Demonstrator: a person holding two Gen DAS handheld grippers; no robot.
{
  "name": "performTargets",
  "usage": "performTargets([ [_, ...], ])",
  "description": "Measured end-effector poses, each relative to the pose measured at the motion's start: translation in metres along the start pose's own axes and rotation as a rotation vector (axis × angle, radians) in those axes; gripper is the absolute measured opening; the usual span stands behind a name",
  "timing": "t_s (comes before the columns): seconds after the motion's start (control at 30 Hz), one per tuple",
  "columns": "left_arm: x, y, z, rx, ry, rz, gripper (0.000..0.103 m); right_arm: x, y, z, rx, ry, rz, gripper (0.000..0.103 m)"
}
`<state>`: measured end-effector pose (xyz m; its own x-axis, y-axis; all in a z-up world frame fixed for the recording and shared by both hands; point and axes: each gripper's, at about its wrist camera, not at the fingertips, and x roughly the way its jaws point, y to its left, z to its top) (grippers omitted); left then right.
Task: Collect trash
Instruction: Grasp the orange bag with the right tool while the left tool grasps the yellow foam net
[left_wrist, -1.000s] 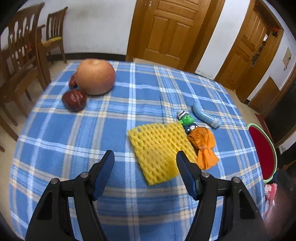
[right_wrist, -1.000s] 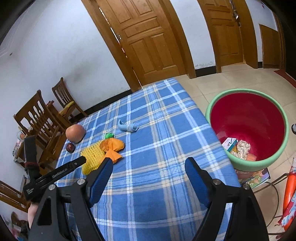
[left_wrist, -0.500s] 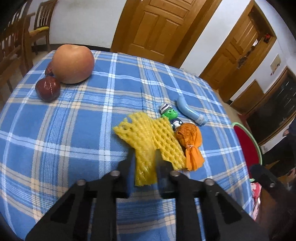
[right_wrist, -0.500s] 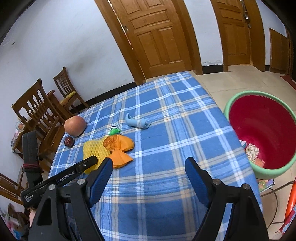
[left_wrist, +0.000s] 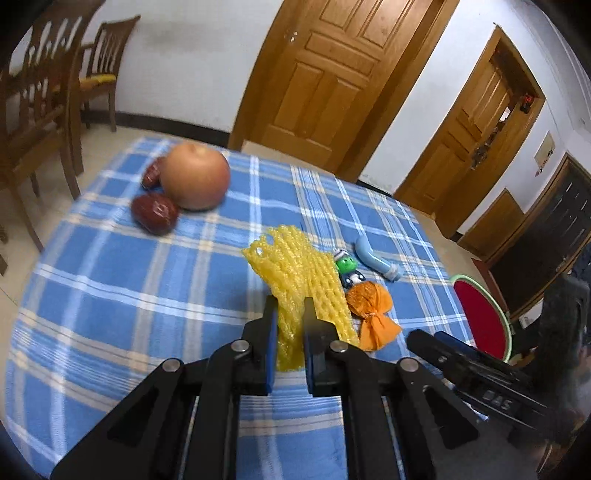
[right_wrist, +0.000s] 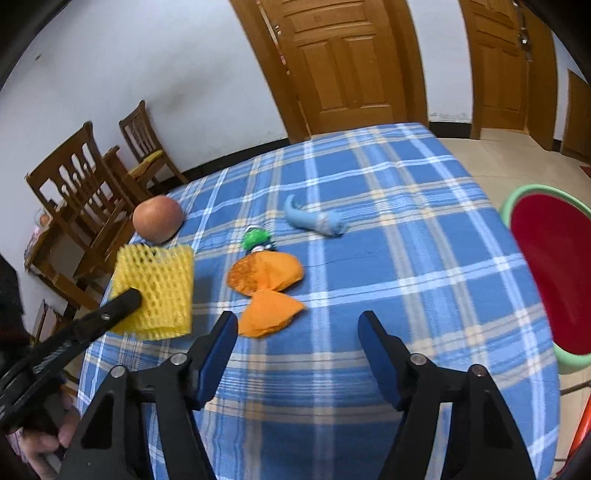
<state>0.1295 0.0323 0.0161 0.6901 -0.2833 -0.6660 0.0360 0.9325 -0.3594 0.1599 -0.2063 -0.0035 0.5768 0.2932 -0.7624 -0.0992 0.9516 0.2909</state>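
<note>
My left gripper (left_wrist: 290, 314) is shut on a yellow foam fruit net (left_wrist: 295, 280) and holds it lifted above the blue plaid table; the net also shows in the right wrist view (right_wrist: 157, 291). My right gripper (right_wrist: 299, 332) is open and empty, just in front of an orange wrapper (right_wrist: 266, 288), which also shows in the left wrist view (left_wrist: 371, 310). A red trash basin with a green rim (right_wrist: 550, 273) stands on the floor past the table's right edge; it also shows in the left wrist view (left_wrist: 480, 314).
A green toy figure (right_wrist: 256, 238), a light blue tube (right_wrist: 314, 221), an apple (left_wrist: 195, 177) and red dates (left_wrist: 155, 214) lie on the table (right_wrist: 406, 280). Wooden chairs (right_wrist: 85, 199) stand at the left. Doors are behind.
My left gripper closed on the yellow net and lifted it off the table. My right gripper moved left toward the orange wrapper, staying open.
</note>
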Motion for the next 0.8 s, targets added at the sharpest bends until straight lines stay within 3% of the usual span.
performTargets([
  [0.3,-0.007,0.011,-0.003,-0.011,-0.003,0.021,0.011,0.029,0.025,0.0,-0.073,0.045,-0.04,0.054],
  [0.4,-0.009,0.012,-0.005,-0.01,0.002,0.021,0.011,0.034,0.029,-0.002,-0.096,0.053,-0.065,0.04],
  [0.43,-0.01,0.012,-0.007,-0.008,0.001,0.021,0.011,0.033,0.03,-0.003,-0.103,0.056,-0.066,0.026],
  [0.47,-0.011,0.011,-0.007,-0.003,0.0,0.022,0.011,0.033,0.03,-0.004,-0.097,0.068,-0.041,0.02],
  [0.53,-0.014,0.009,-0.008,0.002,-0.003,0.022,0.011,0.031,0.029,-0.006,-0.092,0.066,-0.031,0.013],
  [0.8,-0.024,-0.001,-0.011,0.021,-0.012,0.02,0.011,0.004,0.025,-0.014,-0.084,0.0,0.012,0.007],
])
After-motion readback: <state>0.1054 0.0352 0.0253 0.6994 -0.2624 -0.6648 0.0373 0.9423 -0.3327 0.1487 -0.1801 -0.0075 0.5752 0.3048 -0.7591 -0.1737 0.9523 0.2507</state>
